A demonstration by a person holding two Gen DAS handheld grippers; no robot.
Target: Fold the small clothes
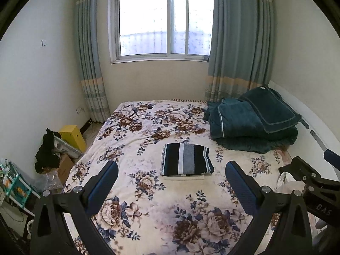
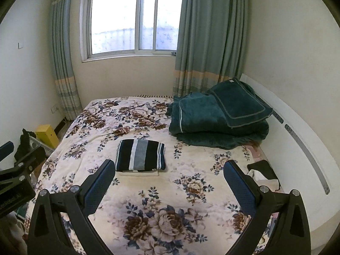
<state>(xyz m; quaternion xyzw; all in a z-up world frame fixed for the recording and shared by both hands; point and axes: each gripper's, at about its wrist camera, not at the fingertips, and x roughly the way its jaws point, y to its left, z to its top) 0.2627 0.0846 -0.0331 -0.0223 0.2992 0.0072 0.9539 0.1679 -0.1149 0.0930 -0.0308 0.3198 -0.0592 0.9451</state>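
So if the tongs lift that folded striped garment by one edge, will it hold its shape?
Probably not. The striped garment looks like soft knit, so its layers would likely droop and unfold. It seems light. It lies on a pale folded piece, which might drag along.

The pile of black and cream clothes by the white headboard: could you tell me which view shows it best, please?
The right wrist view: the pile of black and cream clothes lies largely unobstructed there. In the left wrist view, the right gripper covers much of it.
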